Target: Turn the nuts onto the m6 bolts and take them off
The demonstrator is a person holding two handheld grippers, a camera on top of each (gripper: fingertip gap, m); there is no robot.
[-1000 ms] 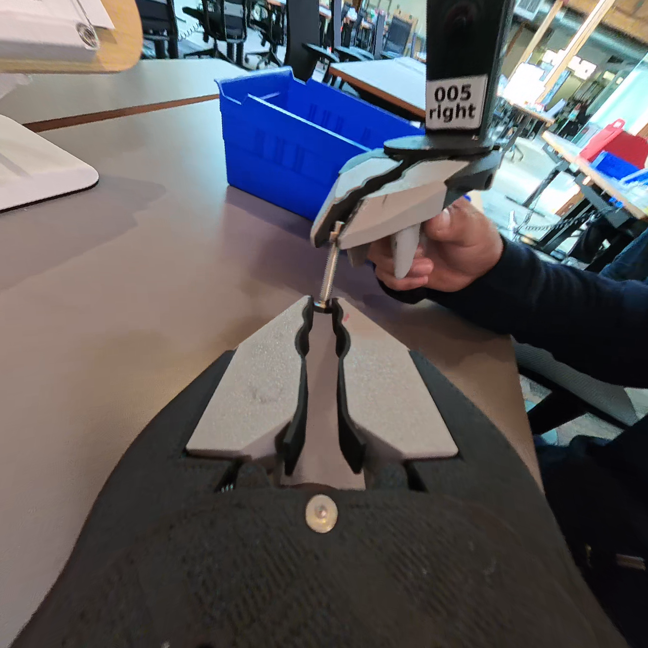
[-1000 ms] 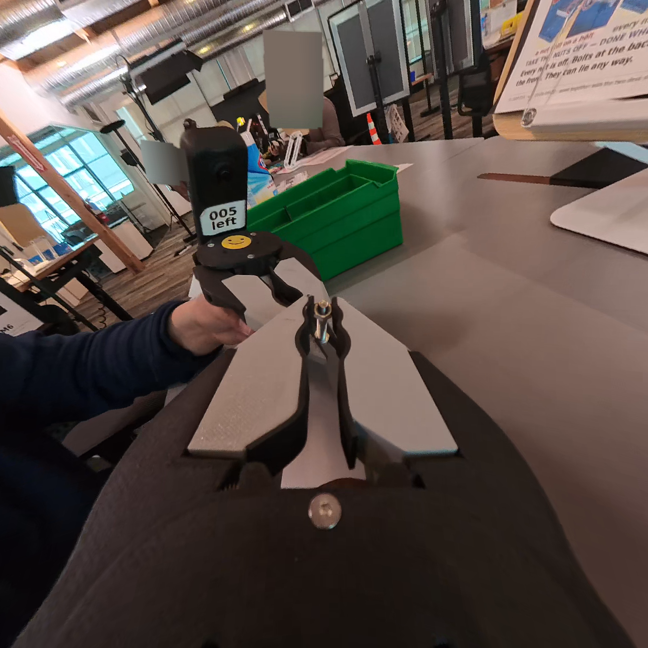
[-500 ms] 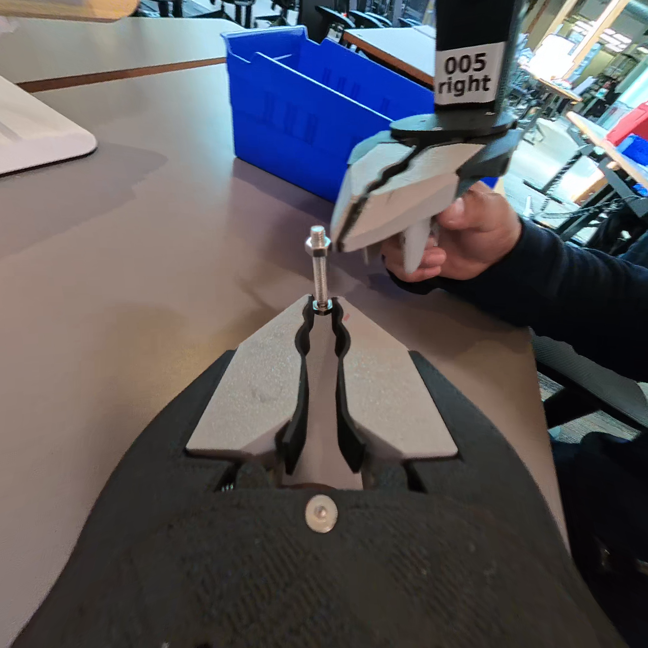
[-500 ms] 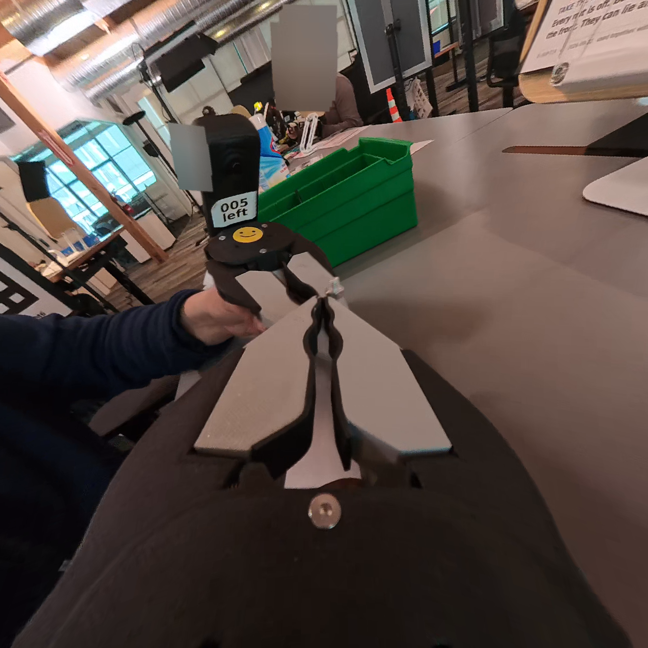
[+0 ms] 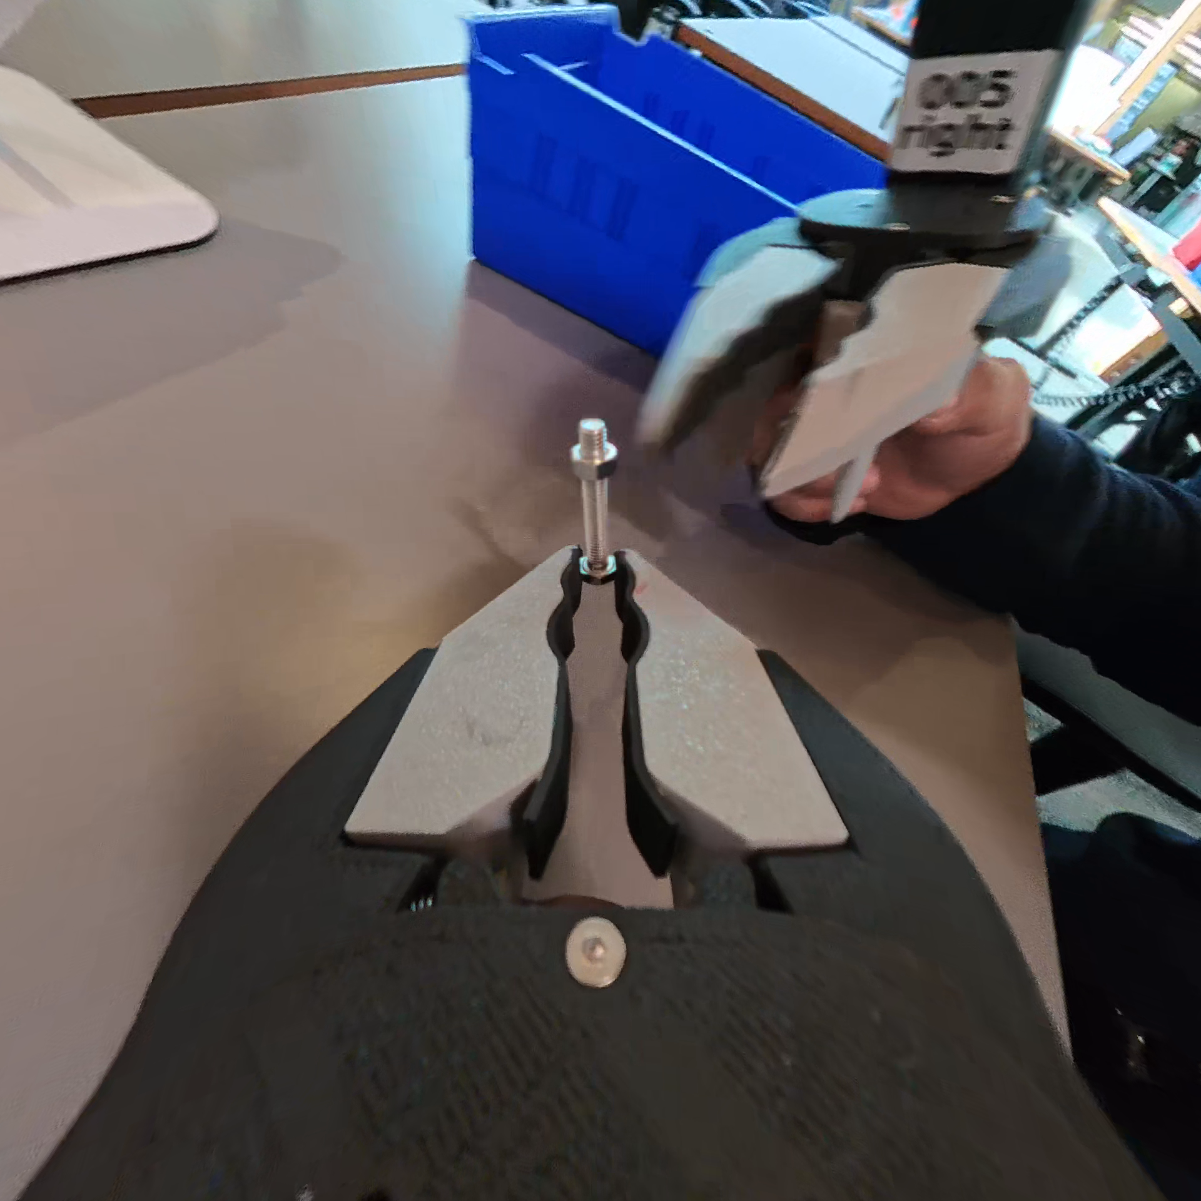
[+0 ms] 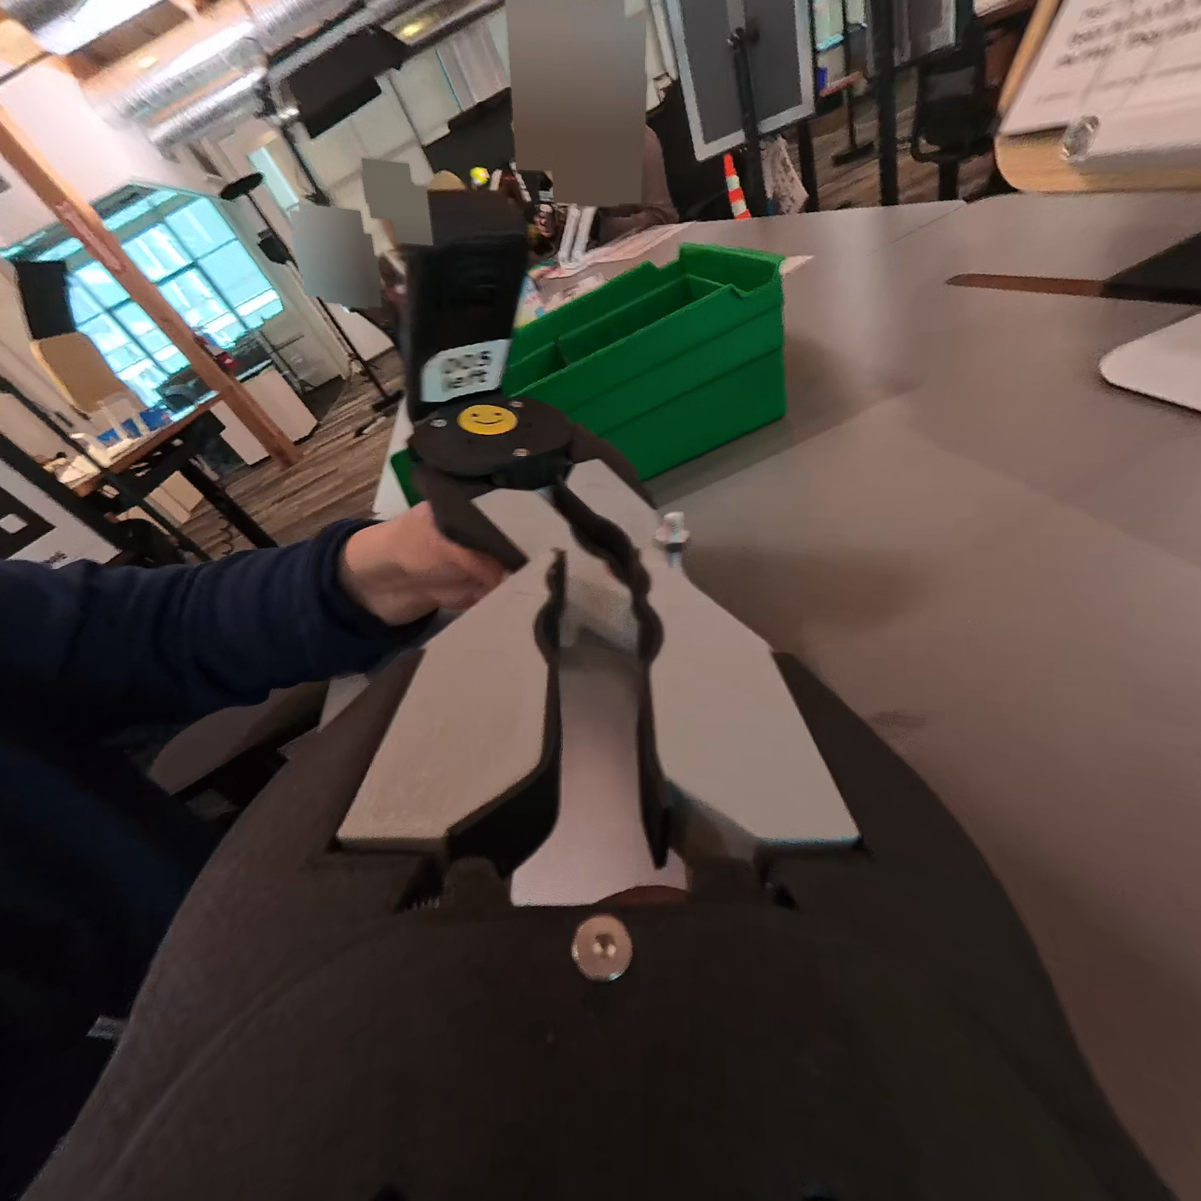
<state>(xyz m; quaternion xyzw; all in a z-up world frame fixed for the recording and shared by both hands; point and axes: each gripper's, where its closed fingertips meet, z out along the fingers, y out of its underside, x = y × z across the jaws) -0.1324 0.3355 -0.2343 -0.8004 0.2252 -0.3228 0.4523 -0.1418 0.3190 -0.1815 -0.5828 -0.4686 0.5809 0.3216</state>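
My left gripper [image 5: 599,575] is shut on the lower, hex end of a silver M6 bolt [image 5: 593,513]. The bolt stands up out of the fingertips above the grey table [image 5: 260,455]. A silver nut [image 5: 593,458] sits on the thread just below the bolt's top end. My right gripper [image 5: 715,455] is open and empty, up and to the right of the bolt, and touches nothing. In the right wrist view its fingers [image 6: 640,585] stand apart with nothing between them. The bolt with its nut [image 6: 672,536] shows just beyond the right fingertip, and the left gripper [image 6: 494,448] lies behind.
A blue bin [image 5: 617,195] stands on the table behind the bolt. A green bin [image 6: 663,364] stands behind the left gripper. A white stand base [image 5: 78,195] is at the far left. A hand and dark sleeve [image 5: 942,455] hold the right gripper. The gap from one gripper's tips to the other's is roughly 5 centimetres.
My right gripper came off the nut at the bolt's top, shut on air beside it, then opened and drew away to the right. The nut stays on the bolt. The left grasp is unchanged.
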